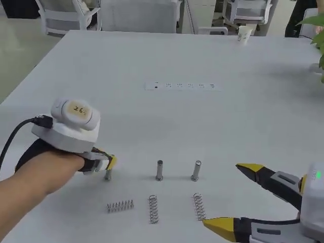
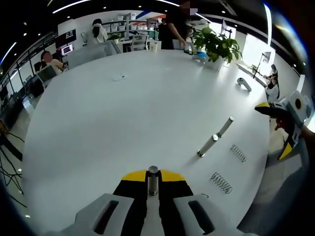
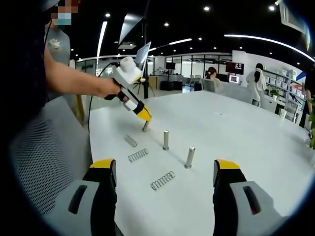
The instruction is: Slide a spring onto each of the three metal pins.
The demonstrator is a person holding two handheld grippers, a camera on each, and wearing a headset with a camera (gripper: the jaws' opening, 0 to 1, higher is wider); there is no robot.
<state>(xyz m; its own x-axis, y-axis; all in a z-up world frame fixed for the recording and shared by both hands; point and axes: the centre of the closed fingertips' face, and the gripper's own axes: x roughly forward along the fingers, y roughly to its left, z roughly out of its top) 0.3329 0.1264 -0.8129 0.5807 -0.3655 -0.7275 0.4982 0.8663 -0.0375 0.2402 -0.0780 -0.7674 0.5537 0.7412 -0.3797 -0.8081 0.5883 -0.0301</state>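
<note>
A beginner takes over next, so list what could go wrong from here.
1. The left gripper is shut on the left pin; a tilt of the hand could tip it over.
2. The right gripper is wide open by the right spring, which lies flat; a poor pinch could make it roll or flick away.
3. The right pin stands close by and could be knocked on the way in.

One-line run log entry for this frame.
left gripper: shut on left pin | right gripper: open, near right spring | middle spring, left spring: loose on table | middle pin, right pin: upright, bare
</note>
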